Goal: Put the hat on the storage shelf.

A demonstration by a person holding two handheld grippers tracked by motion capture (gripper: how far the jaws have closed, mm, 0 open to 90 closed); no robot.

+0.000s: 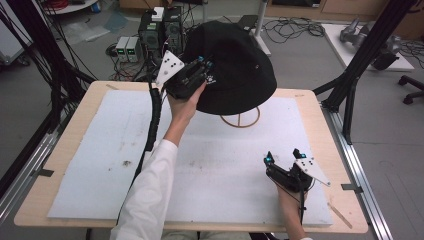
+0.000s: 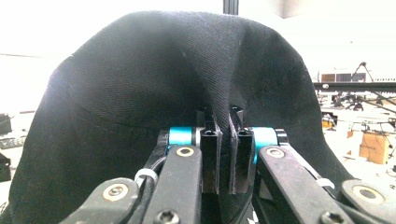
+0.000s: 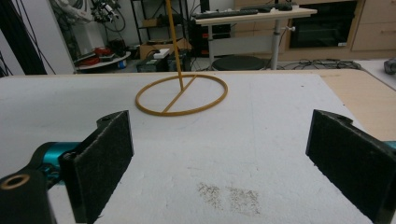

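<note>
Where the black hat (image 1: 235,65) hangs, it is up off the table, over the far middle of the white mat (image 1: 100,160), its crown bulging toward the far side. My left gripper (image 1: 204,64) has a fold of its brim pinched between the two pads, pressed tight together on the cloth; in the left gripper view the fabric (image 2: 187,93) drapes up and over the jaws like a tent, with one pleat caught in the narrow slot between them. Below the hat, the wooden stand (image 1: 240,118) sits on the mat: a ring base with a cross bar, and in the right gripper view a thin upright rod (image 3: 173,42) rising from its middle. Hat and ring look apart; whether the rod's top touches the hat I cannot tell. My right gripper (image 1: 283,156) rests low at the near right of the mat, well apart from the stand, jaws spread wide, nothing between them.
</note>
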